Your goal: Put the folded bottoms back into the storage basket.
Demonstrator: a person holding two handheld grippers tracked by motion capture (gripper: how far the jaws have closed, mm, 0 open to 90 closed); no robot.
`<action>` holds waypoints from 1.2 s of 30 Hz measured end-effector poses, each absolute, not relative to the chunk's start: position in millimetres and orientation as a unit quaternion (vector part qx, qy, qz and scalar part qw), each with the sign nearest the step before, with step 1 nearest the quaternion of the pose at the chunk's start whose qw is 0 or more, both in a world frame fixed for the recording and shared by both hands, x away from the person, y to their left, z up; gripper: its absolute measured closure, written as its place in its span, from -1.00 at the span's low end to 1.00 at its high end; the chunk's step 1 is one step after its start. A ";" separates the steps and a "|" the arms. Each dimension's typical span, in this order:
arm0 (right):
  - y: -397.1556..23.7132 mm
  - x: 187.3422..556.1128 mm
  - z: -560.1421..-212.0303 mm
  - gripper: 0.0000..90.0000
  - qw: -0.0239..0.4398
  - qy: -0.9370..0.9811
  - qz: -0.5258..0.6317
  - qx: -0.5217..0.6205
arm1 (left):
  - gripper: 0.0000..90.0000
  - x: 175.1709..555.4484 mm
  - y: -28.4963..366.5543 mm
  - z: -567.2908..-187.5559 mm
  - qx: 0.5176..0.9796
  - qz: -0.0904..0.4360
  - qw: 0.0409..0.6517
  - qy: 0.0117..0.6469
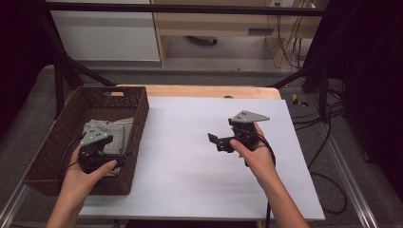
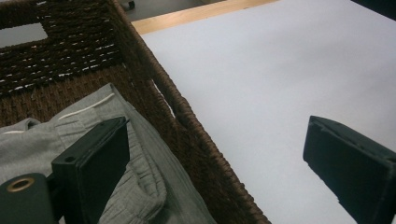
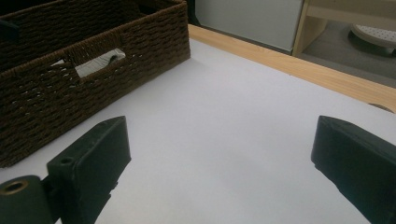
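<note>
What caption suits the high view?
Left gripper over grey folded cloth in brown woven basket; right gripper above white table.

The left gripper (image 2: 224, 163) has its two black jaws spread wide across the bottom of the frame. One jaw sits over folded grey ribbed cloth (image 2: 140, 186) inside a brown woven wicker basket (image 2: 187, 121) at left; the other hangs over the white tabletop (image 2: 280, 70) at lower right.

Left gripper (image 1: 121, 156) over the wicker basket's (image 1: 138, 124) near right wall, one jaw above the folded garment (image 1: 119, 130) inside, the other outside over the table sheet (image 1: 190, 175). Right gripper (image 1: 216, 141) well apart, above the sheet, basket beyond its jaws.
</note>
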State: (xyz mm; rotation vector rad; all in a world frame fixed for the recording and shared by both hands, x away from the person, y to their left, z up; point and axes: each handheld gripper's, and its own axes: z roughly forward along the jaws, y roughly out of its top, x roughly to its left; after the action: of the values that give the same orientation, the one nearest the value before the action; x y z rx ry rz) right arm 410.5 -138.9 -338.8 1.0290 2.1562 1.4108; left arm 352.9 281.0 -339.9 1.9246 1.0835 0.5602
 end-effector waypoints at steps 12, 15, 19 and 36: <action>-197.4 391.3 -359.4 -0.87 0.192 0.739 0.500 0.408 | -0.84 351.9 276.1 -344.4 0.774 0.219 0.414 0.427; -214.5 383.2 -368.8 -0.84 0.197 0.732 0.496 0.423 | -0.84 351.7 274.9 -344.6 0.775 0.219 0.413 0.426; -235.7 373.2 -382.0 -0.82 0.207 0.720 0.498 0.437 | -0.84 351.4 272.2 -346.0 0.781 0.218 0.408 0.419; -264.7 343.4 -420.6 -0.82 0.231 0.697 0.505 0.453 | -0.87 350.1 270.8 -348.7 0.784 0.219 0.400 0.421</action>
State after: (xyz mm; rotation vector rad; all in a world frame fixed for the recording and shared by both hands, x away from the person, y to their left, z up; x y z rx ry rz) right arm 343.4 -264.7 -420.6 1.2445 1.9170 1.3898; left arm 350.1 270.8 -348.7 1.9836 1.0641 0.5548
